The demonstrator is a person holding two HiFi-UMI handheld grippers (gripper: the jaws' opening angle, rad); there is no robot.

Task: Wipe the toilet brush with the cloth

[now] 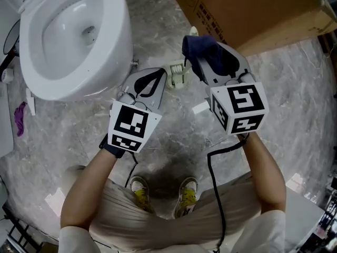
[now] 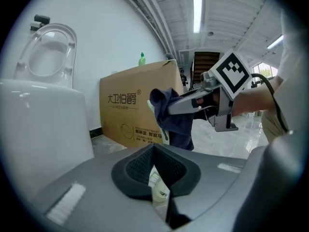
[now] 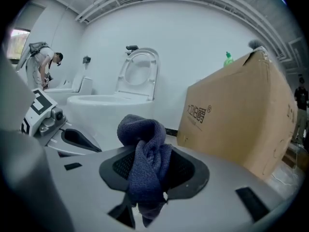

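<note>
The toilet brush [image 1: 178,74] is pale, with a whitish-green bristled head that juts out past the tips of my left gripper [image 1: 161,81]. In the left gripper view the brush [image 2: 157,185] sits pinched between the dark pads of that gripper [image 2: 155,172], which is shut on it. The dark blue cloth [image 1: 203,48] is bunched in my right gripper [image 1: 197,62], just right of the brush head and a little apart from it. In the right gripper view the cloth [image 3: 144,154] bulges up from the shut right gripper [image 3: 145,179] and hangs below it.
A white toilet [image 1: 68,41] with its seat up stands at the upper left. A big cardboard box [image 1: 253,9] fills the upper right, with a green bottle [image 3: 229,59] on top. Grey marble floor lies below, with a white scrap [image 1: 201,108] and a purple item [image 1: 20,117].
</note>
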